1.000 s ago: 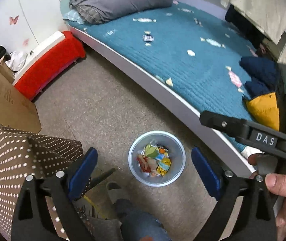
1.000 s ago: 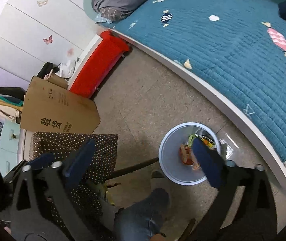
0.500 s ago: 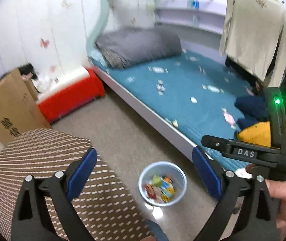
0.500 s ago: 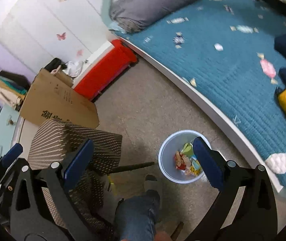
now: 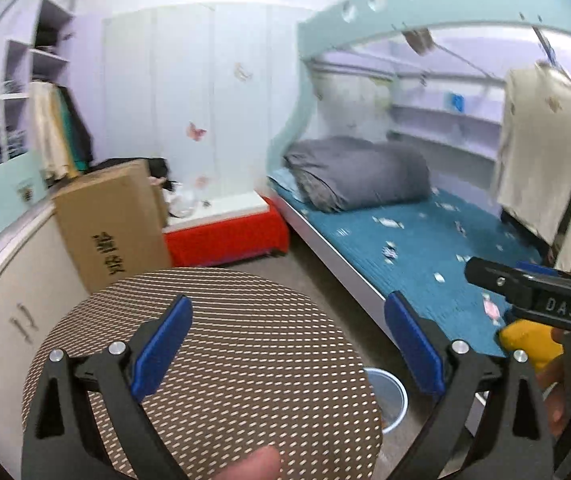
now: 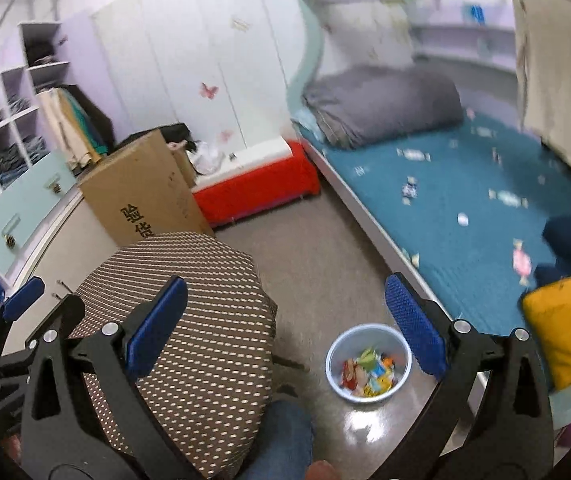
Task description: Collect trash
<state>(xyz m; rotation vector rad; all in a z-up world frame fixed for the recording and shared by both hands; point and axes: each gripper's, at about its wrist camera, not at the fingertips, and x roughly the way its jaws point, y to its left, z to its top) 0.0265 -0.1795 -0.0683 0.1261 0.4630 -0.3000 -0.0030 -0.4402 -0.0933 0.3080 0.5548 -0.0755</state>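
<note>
The left tool (image 5: pixel 287 340) is sitting released, its blue-padded fingers (image 5: pixel 161 346) spread wide with nothing between them, above a round surface (image 5: pixel 245 360) covered in a brown dotted cloth. The right tool (image 6: pixel 285 328) is likewise released and empty, its fingers standing well apart over the floor (image 6: pixel 325 256) beside that same surface (image 6: pixel 205 340).

The trash bin (image 6: pixel 368 362), a pale blue round pail, is standing upright on the floor with its mouth opening straight up, between the dotted surface and the white edge of the bed (image 6: pixel 465 200). Being round, it is showing no long axis. Inside it, crumpled wrappers (image 6: pixel 369 372) in red, yellow, green and blue are lying in a loose heap on the bottom, filling it only partway. In the left wrist view only part of the bin's rim (image 5: pixel 395 400) is peeking out past the edge of the surface, and its contents are hidden there.

On the teal bedcover, a folded grey quilt (image 6: pixel 385 104) is lying at the head end and a yellow cushion (image 6: pixel 565 328) is resting near the foot. A tall cardboard box (image 6: pixel 145 196) is standing against the cabinets, just behind the surface, with a red bench (image 6: pixel 253 192) beside it.
</note>
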